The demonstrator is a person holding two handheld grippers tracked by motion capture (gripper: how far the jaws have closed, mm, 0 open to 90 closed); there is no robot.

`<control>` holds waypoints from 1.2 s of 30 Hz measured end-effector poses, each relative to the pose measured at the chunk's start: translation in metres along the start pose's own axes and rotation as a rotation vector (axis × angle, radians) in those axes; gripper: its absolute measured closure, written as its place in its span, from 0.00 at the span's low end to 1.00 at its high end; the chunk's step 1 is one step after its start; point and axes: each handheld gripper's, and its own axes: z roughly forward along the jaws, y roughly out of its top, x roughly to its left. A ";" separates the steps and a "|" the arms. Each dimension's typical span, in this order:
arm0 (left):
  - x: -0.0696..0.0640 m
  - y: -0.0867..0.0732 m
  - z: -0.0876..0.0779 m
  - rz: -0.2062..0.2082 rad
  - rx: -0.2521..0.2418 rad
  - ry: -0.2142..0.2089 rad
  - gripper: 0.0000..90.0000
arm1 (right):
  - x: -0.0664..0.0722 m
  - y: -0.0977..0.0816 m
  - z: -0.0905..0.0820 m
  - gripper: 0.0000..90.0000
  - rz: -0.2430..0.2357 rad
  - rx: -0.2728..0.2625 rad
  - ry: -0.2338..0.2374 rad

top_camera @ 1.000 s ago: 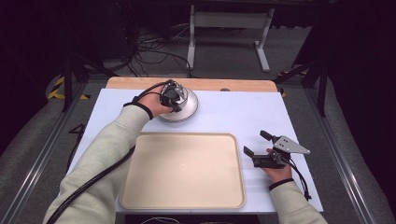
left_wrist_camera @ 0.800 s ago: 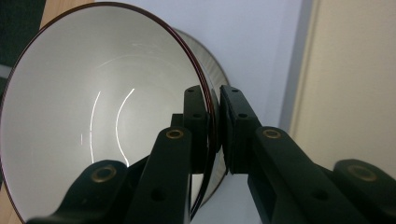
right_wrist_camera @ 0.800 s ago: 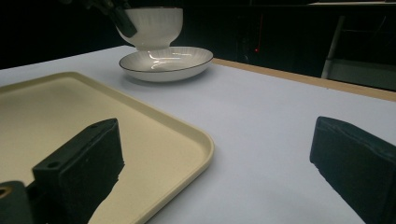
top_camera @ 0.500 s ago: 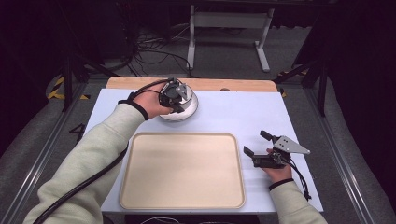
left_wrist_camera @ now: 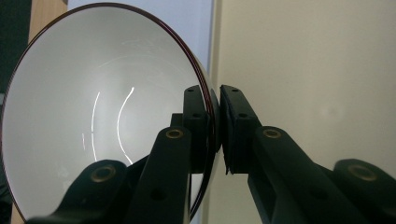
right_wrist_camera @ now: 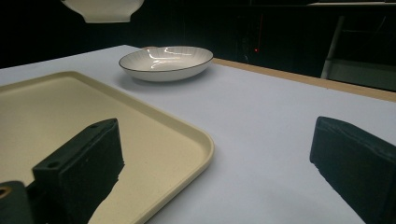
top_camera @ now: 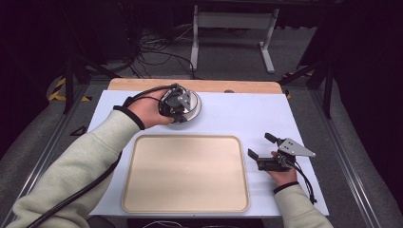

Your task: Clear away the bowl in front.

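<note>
My left gripper [top_camera: 178, 102] is at the back of the table, shut on the rim of a white bowl [top_camera: 194, 110]. In the left gripper view the jaws pinch the dark-edged rim of the bowl [left_wrist_camera: 102, 116], one inside and one outside. The right gripper view shows a white bowl [right_wrist_camera: 102, 9] hanging in the air above a shallow white dish [right_wrist_camera: 163, 63] that rests on the table. A beige tray [top_camera: 185, 173] lies empty at the front centre. My right gripper [top_camera: 260, 145] rests open just right of the tray, with nothing between its jaws.
A white sheet [top_camera: 237, 114] covers the table, and a wooden edge [top_camera: 214, 86] shows at the back. Cables and a metal stand [top_camera: 233, 28] are on the floor behind. A black cable trails along the person's left sleeve.
The left hand and its gripper have shifted only slightly over the bowl. The right gripper has not moved.
</note>
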 end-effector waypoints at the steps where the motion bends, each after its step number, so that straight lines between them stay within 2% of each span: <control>1: -0.002 0.001 -0.001 0.009 0.000 -0.010 0.91 | 0.000 0.000 0.000 0.03 0.000 0.000 0.000; 10: -0.027 0.013 -0.016 0.077 -0.011 -0.030 0.91 | 0.000 0.000 0.000 0.03 0.000 0.001 0.000; 15: -0.037 0.014 -0.019 0.104 -0.007 -0.043 0.91 | 0.000 0.000 0.000 0.03 0.002 0.003 -0.001; 28: -0.052 0.011 -0.023 0.124 -0.006 -0.066 0.91 | 0.001 0.000 0.000 0.03 0.000 0.005 -0.001; 32: -0.060 0.012 -0.024 0.147 0.007 -0.075 0.91 | 0.001 0.000 0.000 0.03 -0.001 0.005 -0.001; 36: -0.072 0.014 -0.024 0.169 -0.001 -0.085 0.91 | 0.001 0.000 0.000 0.03 -0.001 0.005 -0.001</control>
